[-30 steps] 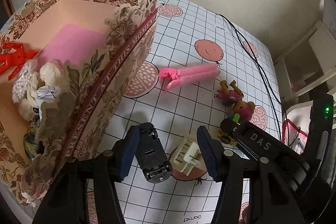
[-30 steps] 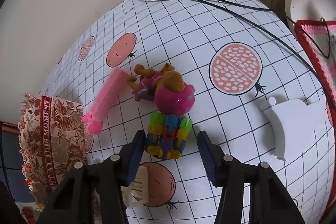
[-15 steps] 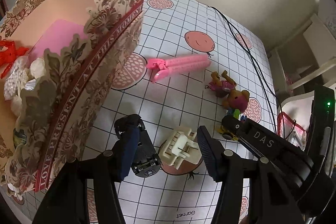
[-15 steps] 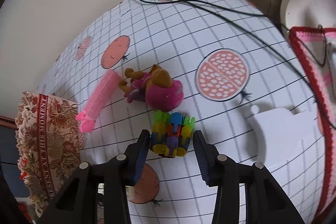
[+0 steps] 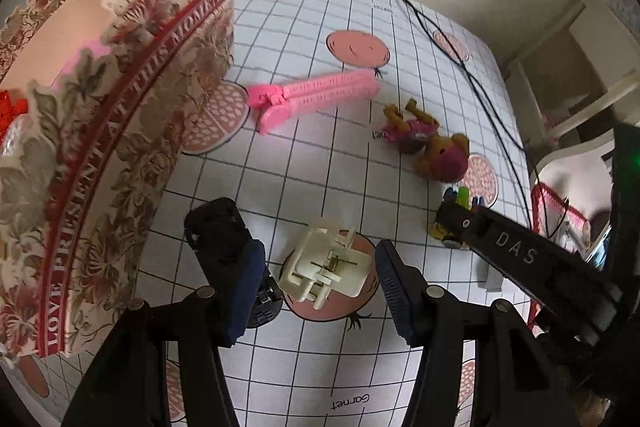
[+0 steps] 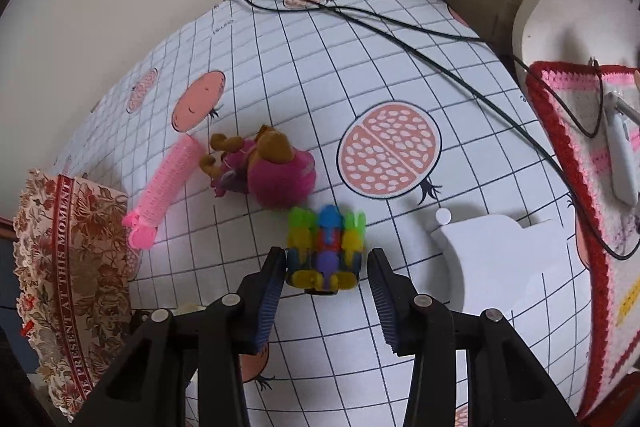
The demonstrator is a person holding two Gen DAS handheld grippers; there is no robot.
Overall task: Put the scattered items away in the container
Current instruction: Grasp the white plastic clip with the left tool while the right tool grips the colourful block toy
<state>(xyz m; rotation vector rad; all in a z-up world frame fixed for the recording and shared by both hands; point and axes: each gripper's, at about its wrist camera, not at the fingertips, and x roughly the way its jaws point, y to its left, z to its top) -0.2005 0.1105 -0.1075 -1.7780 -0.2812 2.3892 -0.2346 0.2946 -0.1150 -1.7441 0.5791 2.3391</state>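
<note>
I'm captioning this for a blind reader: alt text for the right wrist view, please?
The open right hand-held gripper straddles a multicoloured toy on a gridded tablecloth. Beyond lie a plush toy and pink clip; a floral box stands left.

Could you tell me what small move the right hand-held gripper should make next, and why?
Probably close the right hand-held gripper on the multicoloured block toy. The toy already sits between the open jaws, with one finger on each side and only narrow gaps showing, so no more approach seems needed. Once gripped, it can be lifted toward the floral container at the left.
</note>
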